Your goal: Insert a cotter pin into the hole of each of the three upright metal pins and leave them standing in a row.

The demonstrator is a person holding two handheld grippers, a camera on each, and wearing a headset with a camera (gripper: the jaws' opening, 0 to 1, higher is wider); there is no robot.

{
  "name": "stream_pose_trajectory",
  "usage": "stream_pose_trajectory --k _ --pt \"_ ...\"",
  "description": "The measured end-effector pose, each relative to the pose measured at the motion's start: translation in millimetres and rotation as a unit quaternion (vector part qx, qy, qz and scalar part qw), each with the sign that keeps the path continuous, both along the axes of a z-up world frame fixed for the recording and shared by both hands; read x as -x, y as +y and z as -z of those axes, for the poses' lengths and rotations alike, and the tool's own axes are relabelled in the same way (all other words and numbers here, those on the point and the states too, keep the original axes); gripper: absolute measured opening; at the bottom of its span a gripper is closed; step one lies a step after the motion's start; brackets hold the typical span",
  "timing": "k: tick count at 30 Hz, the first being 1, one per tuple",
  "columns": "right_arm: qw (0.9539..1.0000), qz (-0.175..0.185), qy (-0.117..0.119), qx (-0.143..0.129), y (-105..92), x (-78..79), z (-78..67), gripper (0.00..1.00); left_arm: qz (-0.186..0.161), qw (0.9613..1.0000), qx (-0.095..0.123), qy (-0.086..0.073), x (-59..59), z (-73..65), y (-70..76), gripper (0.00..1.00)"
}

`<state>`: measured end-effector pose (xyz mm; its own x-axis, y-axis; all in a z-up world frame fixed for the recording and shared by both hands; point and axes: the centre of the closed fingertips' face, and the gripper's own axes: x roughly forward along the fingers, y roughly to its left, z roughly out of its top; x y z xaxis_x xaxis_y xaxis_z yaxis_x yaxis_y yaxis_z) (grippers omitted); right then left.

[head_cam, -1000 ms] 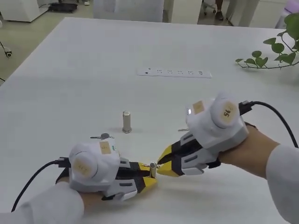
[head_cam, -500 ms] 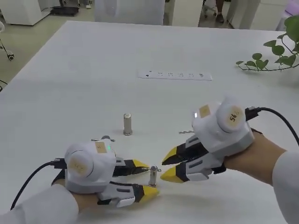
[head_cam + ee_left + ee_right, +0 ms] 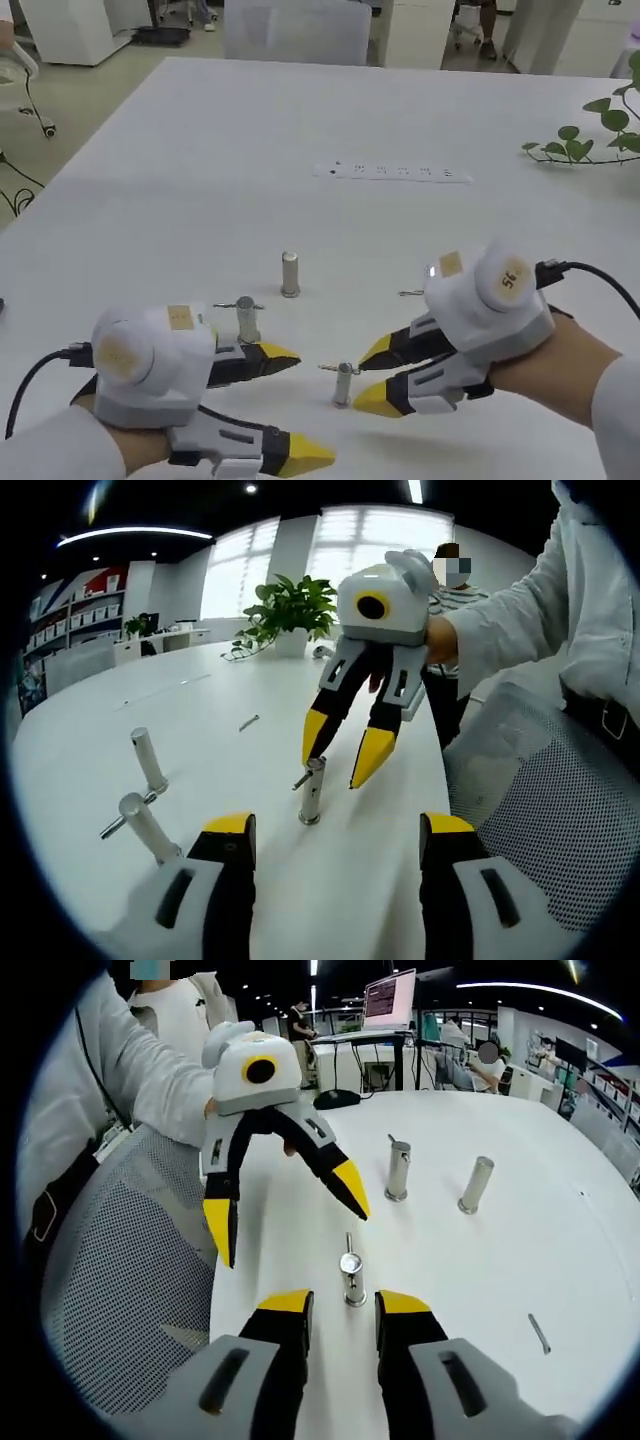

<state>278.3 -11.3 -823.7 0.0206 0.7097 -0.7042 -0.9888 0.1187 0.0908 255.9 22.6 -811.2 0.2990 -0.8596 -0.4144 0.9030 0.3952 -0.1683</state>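
Observation:
Three metal pins stand on the white table (image 3: 200, 180). The nearest pin (image 3: 343, 383) (image 3: 313, 790) (image 3: 352, 1278) has a cotter pin through its top and stands free. My right gripper (image 3: 368, 377) (image 3: 345, 1305) is open, its yellow tips just right of that pin, apart from it. My left gripper (image 3: 290, 405) (image 3: 338, 830) is wide open and holds nothing, a short way left of the pin. A second pin (image 3: 246, 318) (image 3: 397, 1170) also carries a cotter pin. The third pin (image 3: 290, 273) (image 3: 475, 1185) is bare. A loose cotter pin (image 3: 410, 293) (image 3: 538, 1333) lies flat behind my right gripper.
A white power strip (image 3: 390, 172) lies further back on the table. A leafy plant (image 3: 590, 140) reaches in at the far right edge. A mesh chair (image 3: 140, 1260) stands at the table's near side, with desks and people in the room behind.
Both grippers have opened and let go of the nearest pin and its cotter pin. My left gripper has drawn back to the left. The pin now stands alone.

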Motion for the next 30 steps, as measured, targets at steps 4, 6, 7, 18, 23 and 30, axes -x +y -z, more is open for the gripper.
stream_pose_trajectory --k 4,6,7,18,23,30 --pt "1.0 0.003 0.002 -0.004 2.6 -1.1 1.2 0.27 -0.01 0.9998 0.015 0.002 7.2 -13.0 5.3 0.76" --pt "1.0 0.004 0.001 -0.005 4.0 -2.3 2.6 0.27 -0.015 0.9997 0.018 0.004 10.7 -17.9 8.5 0.76" --pt "1.0 0.004 0.001 -0.006 4.8 -2.3 3.3 0.27 -0.016 0.9998 0.014 0.002 12.6 -19.2 11.2 0.76" --pt "0.9999 0.008 0.0 -0.008 11.0 -4.0 13.9 0.26 -0.051 0.9983 0.029 -0.002 19.0 -34.5 37.3 0.8" --pt "0.9999 0.007 -0.006 -0.006 11.4 -5.7 18.7 0.24 -0.073 0.9967 0.034 -0.003 17.1 -34.7 53.4 0.83" --pt "0.9999 0.006 -0.01 -0.011 15.9 -7.5 25.8 0.17 -0.092 0.9952 0.034 -0.003 17.7 -34.7 65.8 0.82"
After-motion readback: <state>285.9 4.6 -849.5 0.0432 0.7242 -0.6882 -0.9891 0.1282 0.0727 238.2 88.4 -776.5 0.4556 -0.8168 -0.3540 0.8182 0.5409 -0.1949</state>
